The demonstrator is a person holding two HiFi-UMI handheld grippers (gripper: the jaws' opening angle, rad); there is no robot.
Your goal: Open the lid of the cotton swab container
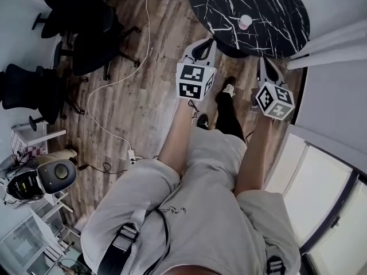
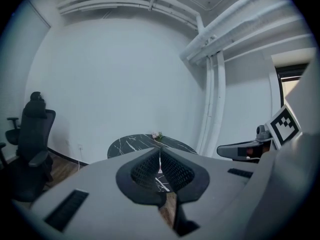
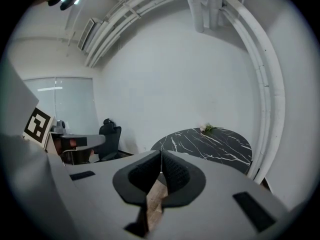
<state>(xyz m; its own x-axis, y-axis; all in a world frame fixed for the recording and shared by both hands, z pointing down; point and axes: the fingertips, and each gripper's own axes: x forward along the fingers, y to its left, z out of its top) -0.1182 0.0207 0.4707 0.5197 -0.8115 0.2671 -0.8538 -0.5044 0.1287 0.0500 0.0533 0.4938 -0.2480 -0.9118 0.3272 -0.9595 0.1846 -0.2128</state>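
Apparently container (image 1: 245, 22) beyond left gripper (image 1: 206, 42)

Wood floor (image 1: 155, 67), black marble table (image 1: 269, 22)

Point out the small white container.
In the head view the small white container stands on the black marble table, upper right, beyond and between the left claw and right claw.

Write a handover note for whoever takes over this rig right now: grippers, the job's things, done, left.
Left gripper: fingers shut, empty.
Right gripper: fingers shut, empty.
Small pale round container, probably the cotton swab one, stands on the round black marble table ahead of both grippers, untouched.
Done: nothing yet. Left: approach, hold the container, open its lid.
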